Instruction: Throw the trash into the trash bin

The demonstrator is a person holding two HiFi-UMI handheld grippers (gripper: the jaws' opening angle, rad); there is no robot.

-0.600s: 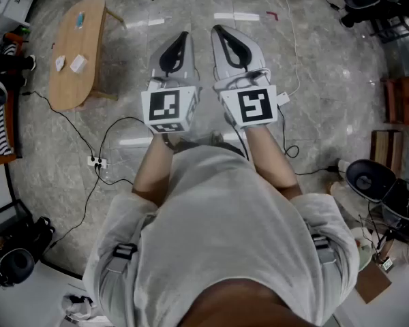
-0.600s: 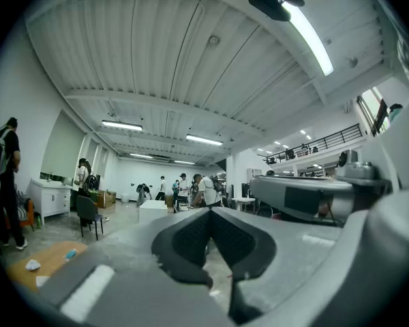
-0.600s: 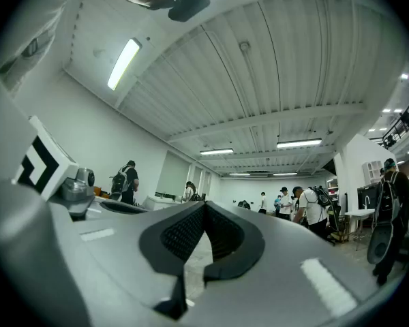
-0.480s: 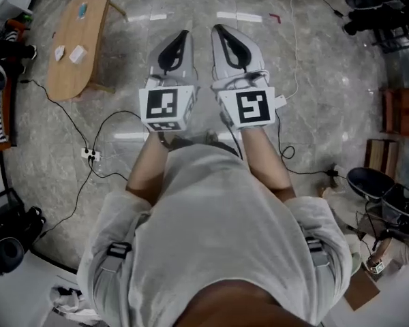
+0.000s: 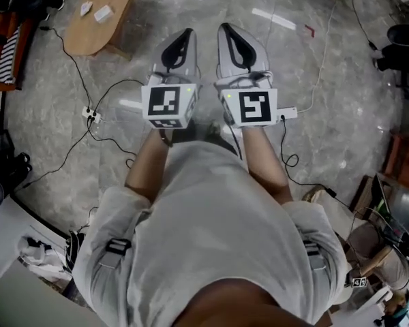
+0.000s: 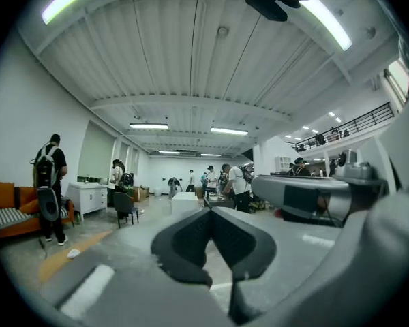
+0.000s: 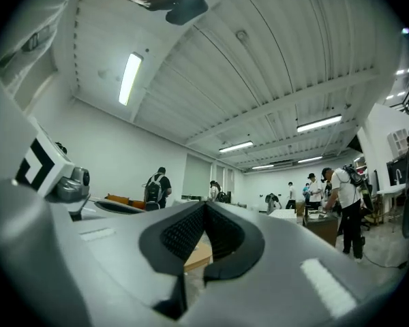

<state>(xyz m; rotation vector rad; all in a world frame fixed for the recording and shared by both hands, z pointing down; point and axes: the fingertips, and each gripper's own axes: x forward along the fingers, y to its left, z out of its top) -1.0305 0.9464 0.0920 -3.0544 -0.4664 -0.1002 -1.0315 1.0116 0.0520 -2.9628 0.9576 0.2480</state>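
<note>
Both grippers are held side by side at chest height over the grey floor, pointing forward. In the head view my left gripper is shut with nothing in it, and my right gripper is shut and empty too. The left gripper view shows the left gripper with its dark pads meeting at the tip. The right gripper looks the same in the right gripper view. An oval wooden table at the far left carries small white scraps. I see no trash bin.
A power strip and black cables trail over the floor at the left. An orange sofa stands at the left edge. Cluttered gear lies at the right. Several people stand far off in the hall.
The head view has swung: the wooden table has slid up toward the top left corner and the floor clutter has shifted. Both grippers keep the same shut pose side by side.
</note>
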